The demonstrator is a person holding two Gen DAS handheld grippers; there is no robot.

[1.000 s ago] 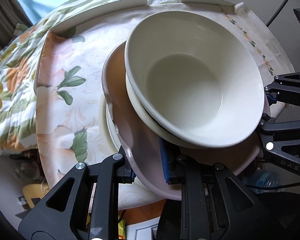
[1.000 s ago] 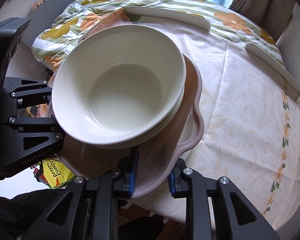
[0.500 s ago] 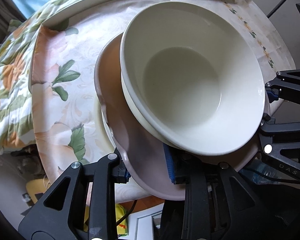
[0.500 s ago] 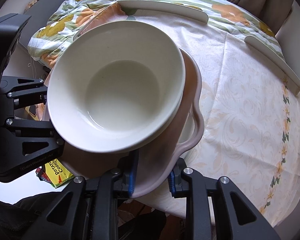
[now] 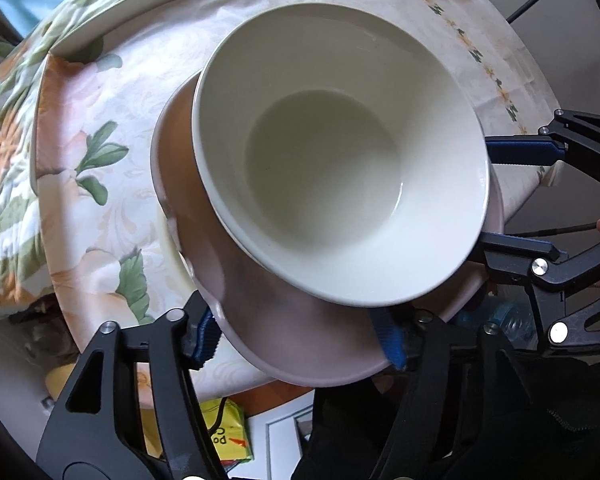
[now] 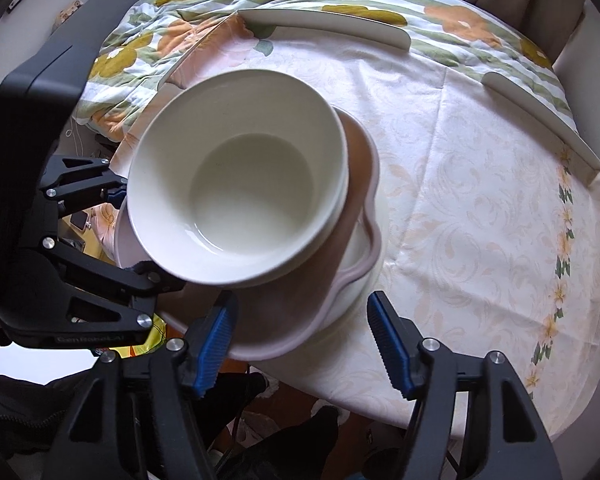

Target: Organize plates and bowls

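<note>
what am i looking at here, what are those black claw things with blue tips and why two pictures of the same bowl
Those are two hand-held grippers; a person carries one in each hand. Each has a camera looking along its fingers, so one picture is from the left gripper and one from the right gripper. On the flowered tablecloth sits a stack: a cream bowl, a second rim just under it, a pink plate and a white plate. Both grippers are open at the pink plate's edge, holding nothing.
</note>
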